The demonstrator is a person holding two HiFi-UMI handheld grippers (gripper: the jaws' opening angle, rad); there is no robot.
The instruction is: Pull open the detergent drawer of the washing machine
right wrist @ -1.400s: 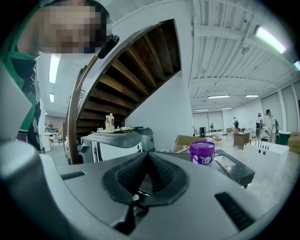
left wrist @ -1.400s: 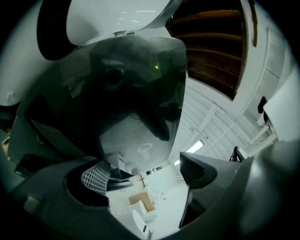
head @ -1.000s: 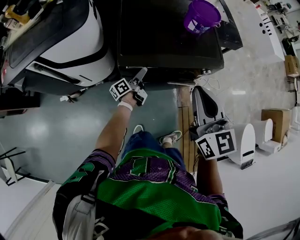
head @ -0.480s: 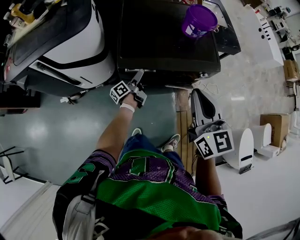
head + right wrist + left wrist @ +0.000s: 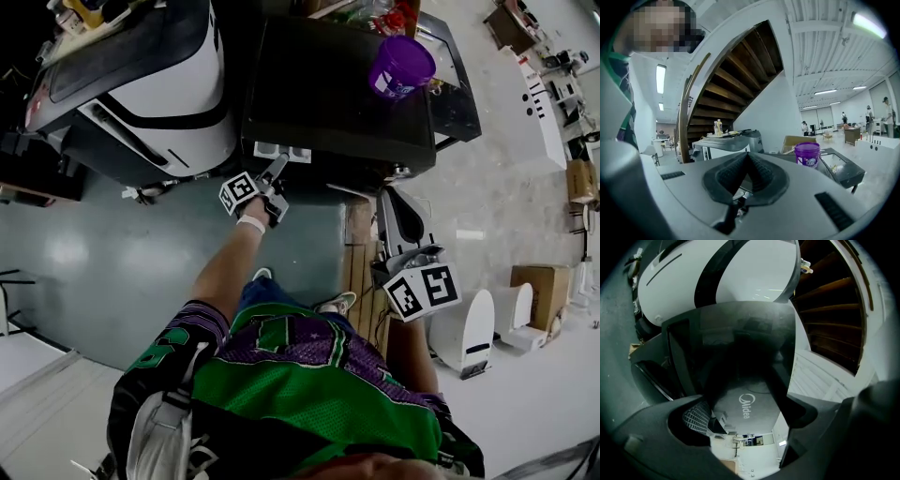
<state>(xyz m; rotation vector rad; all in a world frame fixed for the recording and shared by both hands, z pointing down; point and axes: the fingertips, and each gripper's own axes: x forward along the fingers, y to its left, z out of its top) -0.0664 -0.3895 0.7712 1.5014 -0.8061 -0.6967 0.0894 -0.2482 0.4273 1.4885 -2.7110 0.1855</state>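
Gripping a half-hidden detergent drawer [image 5: 281,150]
Holding the right claw [image 5: 388,194] pressed together, empty, low by the hip; reaching forward with the left claw [image 5: 275,172], clamped on the murky drawer front, slid out from the washing machine [image 5: 337,84].

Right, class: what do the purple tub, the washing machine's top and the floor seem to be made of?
The purple tub looks like plastic: uniform colour, printed label. The washing machine top is dark and smooth, painted metal or plastic, hard to tell. The floor seems a glossy greenish coating, showing light glare.
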